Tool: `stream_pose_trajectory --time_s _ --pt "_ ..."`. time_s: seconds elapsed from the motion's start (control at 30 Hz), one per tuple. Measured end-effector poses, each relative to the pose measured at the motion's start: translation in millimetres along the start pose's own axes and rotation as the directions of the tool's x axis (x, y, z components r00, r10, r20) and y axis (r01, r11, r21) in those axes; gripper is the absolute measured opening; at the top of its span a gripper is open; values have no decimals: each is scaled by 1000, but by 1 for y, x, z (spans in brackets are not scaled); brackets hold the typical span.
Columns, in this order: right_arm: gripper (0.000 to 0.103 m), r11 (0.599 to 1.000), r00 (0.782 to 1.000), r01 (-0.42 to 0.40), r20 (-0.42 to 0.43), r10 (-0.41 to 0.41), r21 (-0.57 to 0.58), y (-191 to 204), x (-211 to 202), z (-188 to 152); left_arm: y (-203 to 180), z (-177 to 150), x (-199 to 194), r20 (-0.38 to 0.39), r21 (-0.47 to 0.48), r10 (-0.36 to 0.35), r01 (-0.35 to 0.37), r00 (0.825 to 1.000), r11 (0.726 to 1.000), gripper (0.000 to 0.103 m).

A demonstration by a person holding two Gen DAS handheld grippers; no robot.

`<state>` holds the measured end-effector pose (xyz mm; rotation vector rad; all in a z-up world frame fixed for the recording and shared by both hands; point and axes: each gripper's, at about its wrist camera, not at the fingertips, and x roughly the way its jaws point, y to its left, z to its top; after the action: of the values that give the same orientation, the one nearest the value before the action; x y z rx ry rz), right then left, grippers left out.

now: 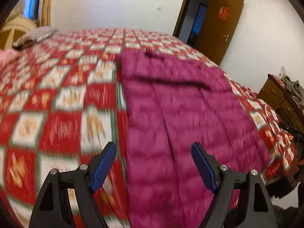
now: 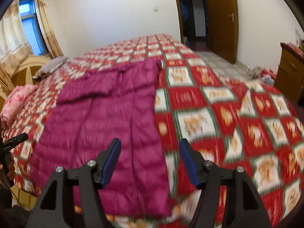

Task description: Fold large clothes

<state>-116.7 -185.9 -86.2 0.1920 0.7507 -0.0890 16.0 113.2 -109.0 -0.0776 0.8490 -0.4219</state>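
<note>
Jacket (image 1: 182,117) is a magenta puffer, laid out flat on the bed (image 1: 57,98), which has a red-and-white checkered cover. Sleeves look folded in across the body, so it reads as one long rectangle running from the near edge of the bed toward the far side. Both views are pretty motion-blurred, so the finer details are mush. Left gripper (image 1: 153,163) hovers above the near end of the jacket with its blue pads (image 1: 103,168) spread wide and nothing between them; its left finger sits over the cover, its right one over the jacket. Right gripper (image 2: 150,161) is the same deal, fingers apart and holding nothing, lined up over the jacket's right edge where it meets the cover. Whether either one touches the fabric, can't tell. Grey pillow (image 2: 51,66) and a pink one (image 2: 15,100) sit up by the headboard, well apart from the jacket. Brown door (image 2: 222,19) stands open past the far corner of the bed.
</note>
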Motion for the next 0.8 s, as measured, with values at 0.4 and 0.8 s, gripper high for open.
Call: stream_pose_trajectory --time_s 0.4,0.8 --pt "68 994 982 44 -179 -61 -97 22 53 -51 -5 -65 21 -126 -6 113 -114 986 993 81" --pt "73 976 950 66 -286 -124 -205 30 72 -77 2 -82 6 -117 -86 -87 77 989 993 83"
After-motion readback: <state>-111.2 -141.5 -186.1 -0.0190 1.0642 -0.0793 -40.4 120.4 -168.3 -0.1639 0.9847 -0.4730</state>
